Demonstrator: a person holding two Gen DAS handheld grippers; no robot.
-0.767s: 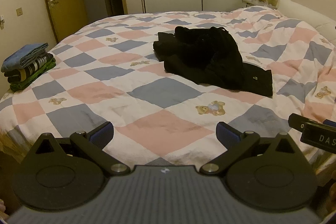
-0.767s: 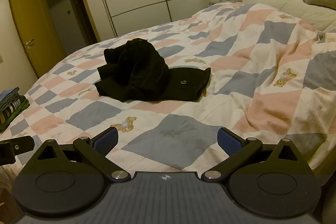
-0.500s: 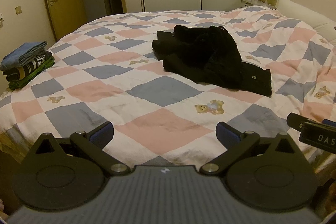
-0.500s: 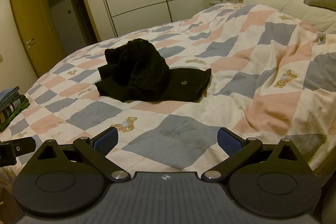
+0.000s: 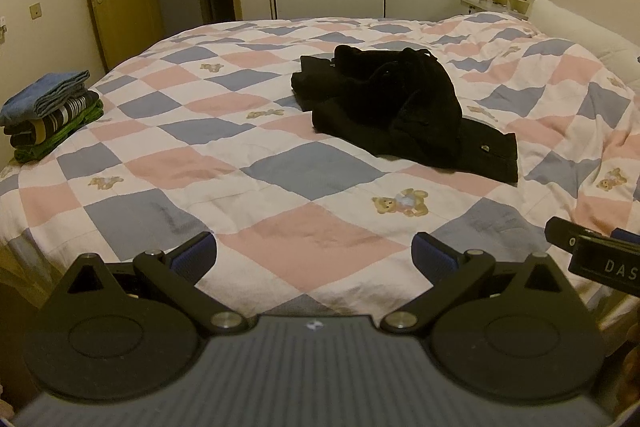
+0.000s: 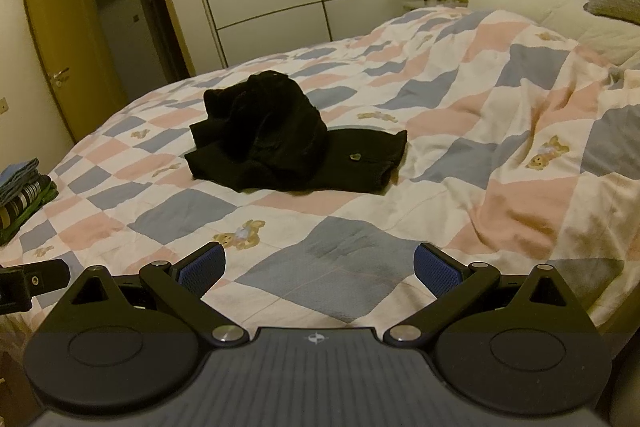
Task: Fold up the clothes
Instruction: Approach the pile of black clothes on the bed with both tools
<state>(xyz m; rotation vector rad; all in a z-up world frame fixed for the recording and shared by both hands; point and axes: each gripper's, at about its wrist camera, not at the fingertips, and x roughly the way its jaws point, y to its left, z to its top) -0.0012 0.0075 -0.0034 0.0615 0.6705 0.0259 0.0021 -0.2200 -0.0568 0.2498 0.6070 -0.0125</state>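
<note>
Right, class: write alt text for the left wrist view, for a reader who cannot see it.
A crumpled black garment lies in the middle of a bed with a pink, blue and white checked quilt. The open left gripper hovers empty over the near edge, and folded clothes are stacked at the far left.

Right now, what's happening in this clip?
A person holds two tongs over a bed's checked quilt, both open and empty: left tongs, right tongs. A crumpled black garment lies untouched mid-bed, away from both. A stack of folded clothes sits at the bed's left edge. Folding of the black piece has not started.
</note>
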